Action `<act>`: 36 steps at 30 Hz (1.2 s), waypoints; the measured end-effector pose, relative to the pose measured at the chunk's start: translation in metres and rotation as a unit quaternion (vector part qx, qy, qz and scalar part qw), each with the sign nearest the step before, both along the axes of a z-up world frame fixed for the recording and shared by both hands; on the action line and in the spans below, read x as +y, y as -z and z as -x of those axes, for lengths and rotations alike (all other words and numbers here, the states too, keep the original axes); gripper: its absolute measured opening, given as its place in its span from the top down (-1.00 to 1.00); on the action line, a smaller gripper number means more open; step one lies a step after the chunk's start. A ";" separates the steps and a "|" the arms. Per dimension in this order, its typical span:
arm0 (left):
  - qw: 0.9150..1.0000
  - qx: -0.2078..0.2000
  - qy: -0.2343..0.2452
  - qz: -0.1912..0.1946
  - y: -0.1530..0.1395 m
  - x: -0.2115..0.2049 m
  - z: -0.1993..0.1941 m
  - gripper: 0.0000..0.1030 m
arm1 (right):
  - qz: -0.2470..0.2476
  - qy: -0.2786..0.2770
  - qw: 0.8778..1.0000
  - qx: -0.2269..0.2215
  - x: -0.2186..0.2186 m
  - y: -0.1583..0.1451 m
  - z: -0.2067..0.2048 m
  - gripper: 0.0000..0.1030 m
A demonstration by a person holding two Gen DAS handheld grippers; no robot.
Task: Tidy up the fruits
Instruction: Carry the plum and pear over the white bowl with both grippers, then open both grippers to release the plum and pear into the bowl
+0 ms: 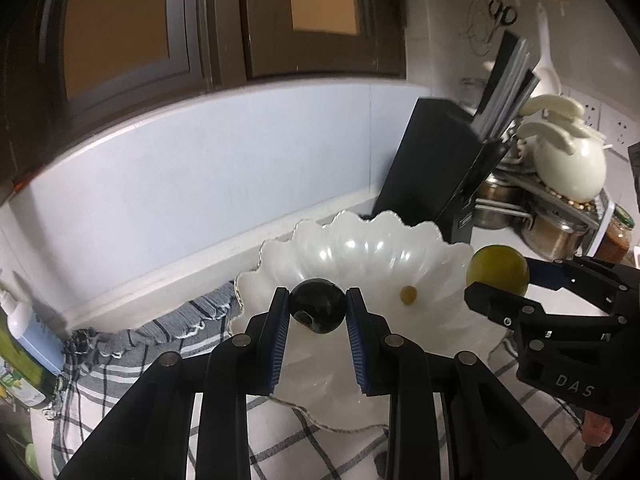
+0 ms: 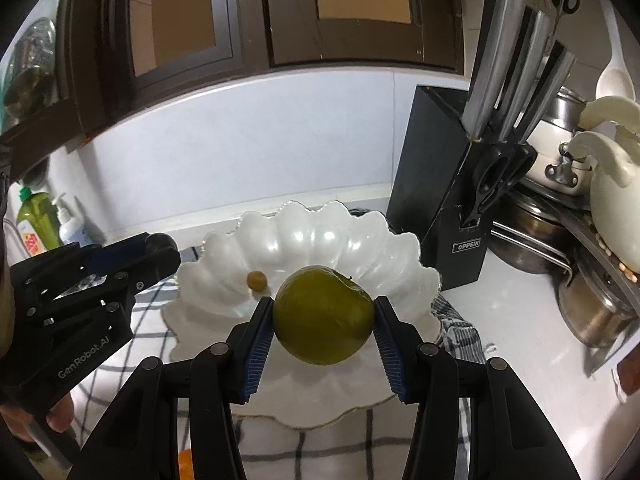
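Note:
A white scalloped bowl point(image 1: 360, 248) point(image 2: 320, 236) stands on a checked cloth, with one small tan fruit point(image 1: 409, 294) point(image 2: 256, 280) inside. My left gripper point(image 1: 318, 312) is shut on a dark round fruit point(image 1: 318, 310) and holds it over the bowl's near side. It shows at the left of the right wrist view point(image 2: 160, 254). My right gripper point(image 2: 324, 316) is shut on a green round fruit point(image 2: 324, 316) over the bowl's near rim. It enters the left wrist view from the right point(image 1: 500, 280), with the green fruit point(image 1: 498, 274) at the bowl's right edge.
A black knife block point(image 1: 444, 168) point(image 2: 444, 184) stands right behind the bowl. Steel pots point(image 2: 592, 300) and a cream kettle point(image 1: 568, 160) crowd the right. Bottles point(image 2: 38, 220) stand at the far left by the wall. An orange thing point(image 2: 185, 464) lies on the cloth point(image 2: 320, 456) below.

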State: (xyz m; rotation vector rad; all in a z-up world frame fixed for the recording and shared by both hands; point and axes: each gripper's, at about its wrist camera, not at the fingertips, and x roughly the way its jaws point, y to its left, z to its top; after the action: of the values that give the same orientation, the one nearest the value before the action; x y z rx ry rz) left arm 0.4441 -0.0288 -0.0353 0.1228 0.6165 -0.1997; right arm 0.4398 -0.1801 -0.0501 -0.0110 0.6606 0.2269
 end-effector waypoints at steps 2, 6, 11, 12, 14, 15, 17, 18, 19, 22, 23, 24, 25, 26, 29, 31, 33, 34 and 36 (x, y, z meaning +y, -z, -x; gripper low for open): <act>1.000 0.010 0.000 -0.003 0.005 -0.001 -0.009 0.44 | 0.002 0.001 1.000 0.007 -0.001 0.004 -0.009 0.01; 0.999 0.032 -0.004 -0.006 0.017 -0.002 -0.024 0.44 | 0.011 0.002 1.000 0.021 -0.001 0.013 -0.024 0.01; 0.998 0.063 -0.004 -0.011 0.034 -0.004 -0.042 0.44 | 0.013 -0.001 0.999 0.043 -0.002 0.025 -0.039 0.01; 0.998 0.068 -0.004 -0.012 0.038 -0.005 -0.044 0.44 | 0.014 -0.001 0.999 0.049 -0.002 0.029 -0.043 0.01; 0.997 0.080 -0.004 -0.015 0.046 -0.006 -0.050 0.44 | 0.015 -0.002 0.998 0.061 -0.002 0.036 -0.049 0.01; 0.996 0.085 -0.003 -0.015 0.049 -0.007 -0.053 0.44 | 0.015 -0.002 0.998 0.067 -0.001 0.039 -0.051 0.01; 0.995 0.093 -0.003 -0.020 0.055 -0.008 -0.057 0.44 | 0.016 -0.004 0.997 0.078 0.000 0.045 -0.056 0.01; 0.995 0.098 -0.004 -0.023 0.058 -0.008 -0.058 0.44 | 0.018 -0.004 0.996 0.083 0.000 0.047 -0.058 0.01; 0.994 0.104 -0.003 -0.026 0.061 -0.009 -0.060 0.44 | 0.019 -0.006 0.996 0.087 0.001 0.051 -0.061 0.01; 0.992 0.119 -0.003 -0.032 0.068 -0.010 -0.064 0.44 | 0.023 -0.008 0.995 0.101 0.002 0.059 -0.066 0.01; 0.992 0.122 -0.003 -0.033 0.070 -0.010 -0.065 0.44 | 0.024 -0.009 0.994 0.105 0.003 0.061 -0.067 0.01; 0.991 0.126 -0.004 -0.034 0.072 -0.011 -0.066 0.44 | 0.023 -0.010 0.994 0.109 0.003 0.063 -0.068 0.01; 0.991 0.128 -0.006 -0.036 0.073 -0.011 -0.067 0.44 | 0.023 -0.011 0.993 0.112 0.003 0.065 -0.069 0.01; 0.991 0.131 -0.007 -0.036 0.074 -0.011 -0.068 0.44 | 0.022 -0.011 0.993 0.115 0.004 0.066 -0.070 0.01; 0.989 0.140 -0.008 -0.037 0.078 -0.011 -0.072 0.44 | 0.021 -0.010 0.992 0.123 0.003 0.071 -0.075 0.01; 0.989 0.143 -0.009 -0.036 0.079 -0.010 -0.073 0.43 | 0.020 -0.009 0.992 0.128 0.003 0.072 -0.077 0.01; 0.989 0.146 -0.009 -0.033 0.081 -0.010 -0.075 0.42 | 0.017 -0.009 0.991 0.134 0.003 0.075 -0.078 0.01; 0.988 0.147 -0.010 -0.033 0.081 -0.010 -0.076 0.34 | 0.017 -0.007 0.990 0.137 0.003 0.076 -0.079 0.01; 0.989 0.145 -0.013 -0.031 0.080 -0.009 -0.076 0.08 | 0.016 -0.002 0.991 0.135 0.002 0.076 -0.078 -0.09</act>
State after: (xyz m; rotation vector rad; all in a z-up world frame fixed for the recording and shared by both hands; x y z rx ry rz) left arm 0.5199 -0.0378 -0.1154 0.1476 0.9141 -0.1751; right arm 0.5177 -0.1785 -0.1256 -0.0132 0.9339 0.2231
